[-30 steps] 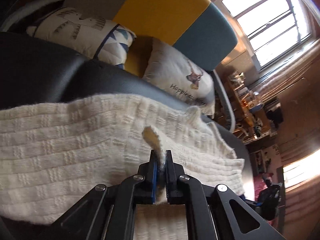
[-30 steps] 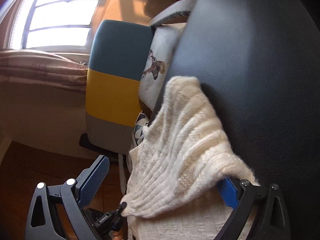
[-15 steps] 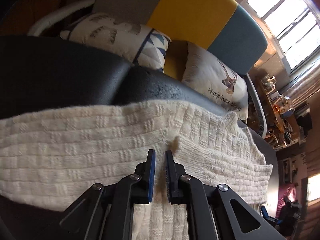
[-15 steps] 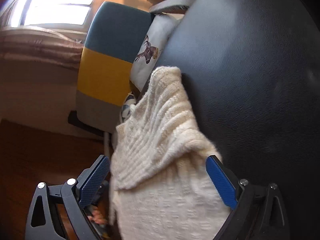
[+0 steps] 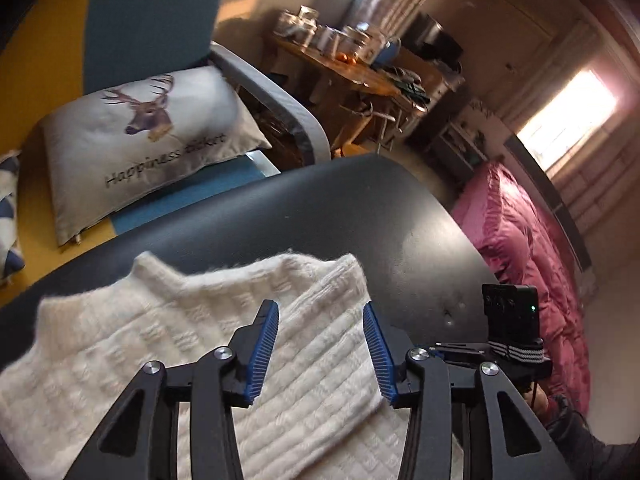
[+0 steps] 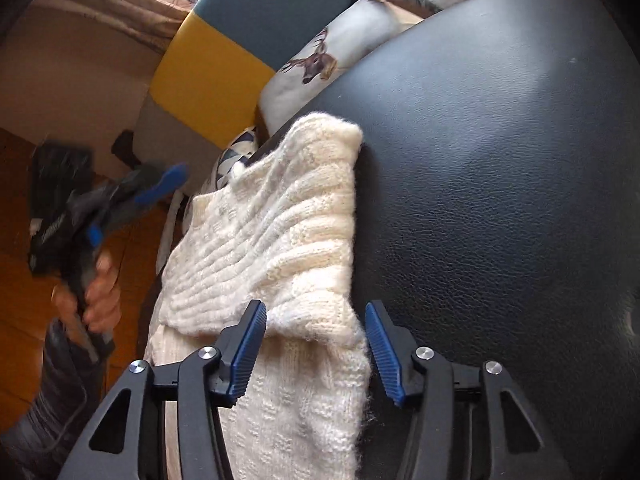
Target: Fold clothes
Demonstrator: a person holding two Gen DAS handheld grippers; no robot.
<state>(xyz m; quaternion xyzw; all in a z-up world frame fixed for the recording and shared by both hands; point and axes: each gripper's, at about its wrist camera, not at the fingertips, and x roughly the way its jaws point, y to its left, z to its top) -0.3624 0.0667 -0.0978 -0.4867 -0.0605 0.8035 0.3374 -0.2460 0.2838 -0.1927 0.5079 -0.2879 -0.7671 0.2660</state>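
The left gripper (image 5: 320, 350) has its blue-padded fingers (image 5: 262, 350) spread apart with nothing between the pads; in the left wrist view they sit over the cream knitted sweater (image 5: 208, 344) without clamping it. The right gripper (image 6: 316, 350) likewise has its fingers (image 6: 248, 350) apart, straddling the near edge of the sweater (image 6: 280, 240); whether the pads touch the knit cannot be told. The sweater lies folded on the black table (image 5: 360, 208), with an upper layer doubled over a lower layer, the fold edge running across just ahead of the right gripper. One corner of the sweater reaches toward the far rim of the table (image 6: 500, 140). In the right wrist view, the left gripper (image 6: 160, 184) appears blurred at the left side, off the table, held by a hand (image 6: 94, 292) in a dark sleeve (image 6: 52, 380). In the left wrist view, the right gripper's body appears at the lower right beside the table edge. Beyond the table stands a chair (image 5: 152, 12) with blue and yellow panels, carrying a white pillow (image 5: 148, 136) printed with a deer. A pink bedspread (image 5: 532, 260) lies to the right, and a cluttered wooden desk (image 5: 352, 68) stands farther back.
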